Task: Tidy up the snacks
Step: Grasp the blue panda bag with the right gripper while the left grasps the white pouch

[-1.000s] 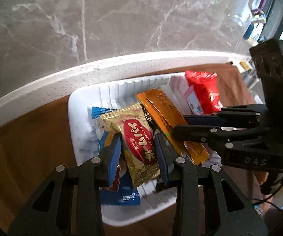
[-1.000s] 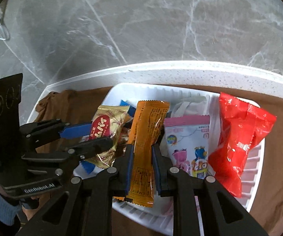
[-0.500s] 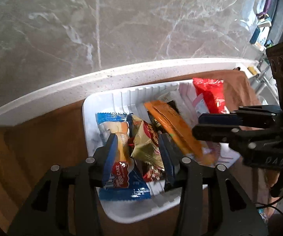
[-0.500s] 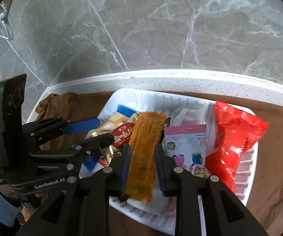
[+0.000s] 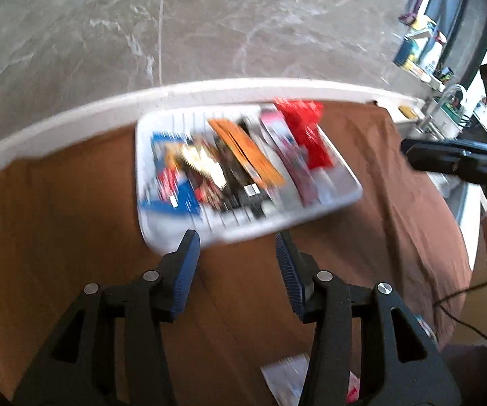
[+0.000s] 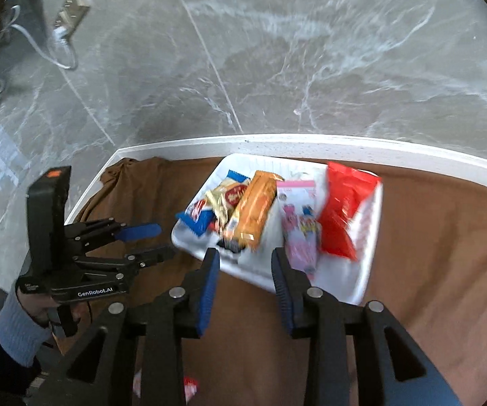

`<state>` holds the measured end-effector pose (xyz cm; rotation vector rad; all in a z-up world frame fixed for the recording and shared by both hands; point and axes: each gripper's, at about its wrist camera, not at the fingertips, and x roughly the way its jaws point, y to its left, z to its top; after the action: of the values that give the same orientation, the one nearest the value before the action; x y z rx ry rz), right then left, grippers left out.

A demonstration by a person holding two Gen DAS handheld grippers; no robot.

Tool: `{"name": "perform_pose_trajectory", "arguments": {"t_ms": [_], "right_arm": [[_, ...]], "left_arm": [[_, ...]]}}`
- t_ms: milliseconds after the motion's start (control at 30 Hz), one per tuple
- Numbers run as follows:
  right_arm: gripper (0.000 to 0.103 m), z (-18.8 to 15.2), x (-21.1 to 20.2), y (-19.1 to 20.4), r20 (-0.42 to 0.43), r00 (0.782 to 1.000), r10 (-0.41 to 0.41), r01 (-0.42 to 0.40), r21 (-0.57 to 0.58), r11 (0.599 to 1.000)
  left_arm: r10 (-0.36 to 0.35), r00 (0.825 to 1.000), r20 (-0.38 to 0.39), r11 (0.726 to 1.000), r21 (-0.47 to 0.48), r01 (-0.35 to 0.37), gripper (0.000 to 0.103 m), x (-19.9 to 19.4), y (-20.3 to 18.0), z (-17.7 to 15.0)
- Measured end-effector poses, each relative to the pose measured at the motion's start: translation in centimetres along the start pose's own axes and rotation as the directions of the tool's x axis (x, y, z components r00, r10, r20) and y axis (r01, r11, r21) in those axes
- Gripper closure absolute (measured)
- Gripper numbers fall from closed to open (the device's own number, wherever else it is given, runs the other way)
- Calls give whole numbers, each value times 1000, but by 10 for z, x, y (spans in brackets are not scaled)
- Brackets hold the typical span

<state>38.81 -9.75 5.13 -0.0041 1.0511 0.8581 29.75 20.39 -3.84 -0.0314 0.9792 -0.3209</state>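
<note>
A white ribbed tray [image 5: 343,199] [image 6: 370,237] on the brown cloth holds a blue packet [image 6: 197,218], a gold packet [image 6: 225,198], an orange bar [image 6: 255,209], a pink packet [image 6: 299,223] and a red packet [image 6: 343,209], side by side. The left wrist view is blurred; the orange bar [image 5: 247,152] and red packet [image 5: 306,132] show there. My left gripper [image 5: 236,247] is open and empty, short of the tray's near edge; it also shows in the right wrist view [image 6: 152,240]. My right gripper [image 6: 243,260] is open and empty, over the tray's near edge.
A brown cloth [image 6: 440,270] covers the counter, edged by a white rim [image 6: 311,142] against a grey marble wall. A white wrapper [image 5: 286,375] lies near the front edge. A sink tap and shelf items [image 5: 446,94] sit far right.
Both grippers have let go of their packets, opened wider and pulled back from the tray. The gold packet and orange bar now lie in the tray.
</note>
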Motion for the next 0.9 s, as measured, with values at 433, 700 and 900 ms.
{"name": "perform_pose_trajectory", "arguments": {"t_ms": [433,700,900], "right_arm": [[54,-143,-48,15,-124,990,-70,54,-128,990],[53,-193,-44,19,-194,977,-85,48,-185,982],[50,-201,-41,19,-213,974,-76,34,-195,980]], "left_arm": [[-19,985,-170,1000,-17,16,56,-24,-57,-138],[12,977,-215,1000,-11,-15,55,-23,-77,-174],[20,972,-234,1000,-13,-24,55,-16,-79,-182]]}}
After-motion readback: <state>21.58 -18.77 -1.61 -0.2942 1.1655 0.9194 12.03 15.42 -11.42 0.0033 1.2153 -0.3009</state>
